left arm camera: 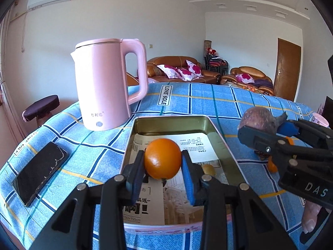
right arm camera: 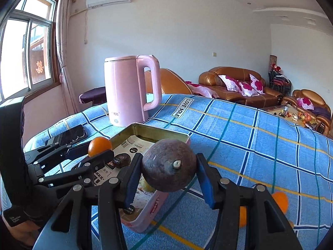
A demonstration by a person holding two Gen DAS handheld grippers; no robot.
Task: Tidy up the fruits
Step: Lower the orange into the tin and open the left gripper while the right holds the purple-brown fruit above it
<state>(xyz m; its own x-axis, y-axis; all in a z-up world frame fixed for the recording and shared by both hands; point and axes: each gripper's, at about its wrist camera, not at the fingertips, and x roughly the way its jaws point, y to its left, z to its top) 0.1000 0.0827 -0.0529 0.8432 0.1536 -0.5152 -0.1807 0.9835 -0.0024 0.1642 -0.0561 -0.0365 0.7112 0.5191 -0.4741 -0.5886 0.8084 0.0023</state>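
Observation:
My left gripper (left arm camera: 162,162) is shut on an orange (left arm camera: 162,158) and holds it above the open pink tin box (left arm camera: 226,145), which is lined with printed paper. My right gripper (right arm camera: 169,170) is shut on a dark purple round fruit (right arm camera: 169,165) just right of the tin's (right arm camera: 183,138) near corner. The right gripper and its fruit (left arm camera: 260,118) also show in the left wrist view, right of the tin. A small dark fruit (right arm camera: 122,160) and a yellowish fruit (left arm camera: 208,169) lie inside the tin. Another orange (right arm camera: 280,202) lies on the cloth under my right gripper.
A pink electric kettle (left arm camera: 104,83) stands behind the tin at the left. A black phone (left arm camera: 39,169) lies on the blue checked cloth (left arm camera: 229,102) at the far left. Sofas and a door are in the background.

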